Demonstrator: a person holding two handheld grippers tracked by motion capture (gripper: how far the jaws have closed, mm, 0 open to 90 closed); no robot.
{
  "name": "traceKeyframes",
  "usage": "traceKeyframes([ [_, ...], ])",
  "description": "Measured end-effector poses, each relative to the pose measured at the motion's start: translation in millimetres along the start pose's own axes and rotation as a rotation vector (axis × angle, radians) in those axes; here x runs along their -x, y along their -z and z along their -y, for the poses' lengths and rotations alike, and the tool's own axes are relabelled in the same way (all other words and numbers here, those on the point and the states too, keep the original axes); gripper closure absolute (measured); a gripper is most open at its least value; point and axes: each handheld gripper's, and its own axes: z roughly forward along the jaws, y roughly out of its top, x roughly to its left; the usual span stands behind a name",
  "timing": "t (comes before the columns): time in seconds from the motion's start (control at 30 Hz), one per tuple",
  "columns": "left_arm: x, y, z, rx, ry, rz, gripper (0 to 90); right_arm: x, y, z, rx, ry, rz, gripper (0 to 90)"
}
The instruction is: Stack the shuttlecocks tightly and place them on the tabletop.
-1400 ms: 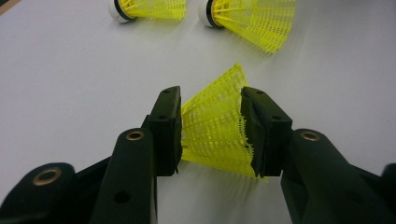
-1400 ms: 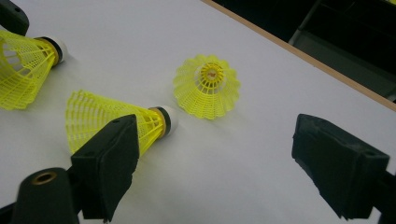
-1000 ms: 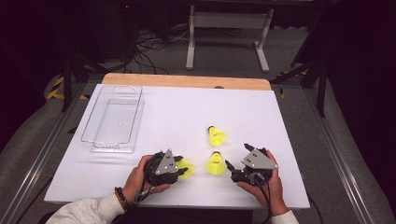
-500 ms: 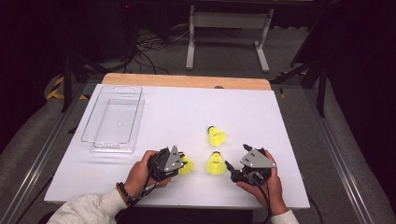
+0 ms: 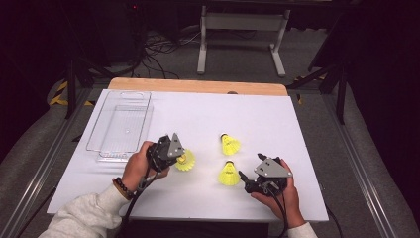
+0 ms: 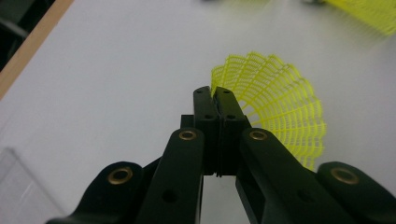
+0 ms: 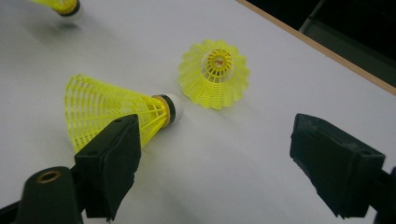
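Note:
Three yellow shuttlecocks are on the white table (image 5: 208, 114). My left gripper (image 5: 178, 157) (image 6: 215, 93) is shut on the mesh skirt rim of one shuttlecock (image 5: 186, 160) (image 6: 280, 109), left of centre. A second shuttlecock (image 5: 228, 174) (image 7: 112, 109) lies on its side just beyond the left jaw of my right gripper (image 5: 250, 168) (image 7: 215, 140), which is open and holds nothing. The third shuttlecock (image 5: 230, 145) (image 7: 215, 74) stands on its cork farther back, skirt towards the right gripper's camera.
A clear plastic tray (image 5: 99, 148) lies at the table's left, just beyond the left hand. The wooden table edge (image 5: 198, 86) runs along the far side. Cables and a metal stand are on the floor behind.
My left gripper has moved away from the near edge and a little leftwards, carrying the shuttlecock with it. The right gripper has stayed in place, open.

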Motion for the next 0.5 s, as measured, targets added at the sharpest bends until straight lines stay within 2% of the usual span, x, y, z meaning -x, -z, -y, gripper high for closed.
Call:
traceKeyframes([
  [0.1,-14.6,2.4,0.8,-0.048,0.032,-0.003,89.7,0.6,-1.4,0.1,-0.007,0.002,-0.003,17.3],
  [0.17,-24.5,3.6,2.3,-0.085,0.036,-0.029,89.7,0.8,-2.0,0.1,-0.007,-0.001,-0.003,17.3],
  [0.23,-31.3,1.9,3.1,-0.110,0.049,-0.016,89.6,1.2,-2.1,0.2,-0.008,-0.001,-0.004,17.3],
  [0.3,-33.6,-1.5,2.4,-0.127,0.057,-0.020,89.6,1.4,-2.7,0.5,-0.011,0.000,-0.006,17.3],
  [0.37,-32.5,-7.7,0.4,-0.152,0.045,-0.020,89.4,0.9,-3.4,0.6,-0.017,0.002,-0.009,17.2],
  [0.43,-31.5,-10.7,-0.9,-0.156,0.045,-0.011,89.0,0.9,-3.8,0.6,-0.018,0.004,-0.010,17.2],
  [0.5,-27.4,-17.0,-6.2,-0.159,0.026,-0.027,88.0,1.1,-4.2,0.6,-0.017,0.005,-0.011,17.2],
])
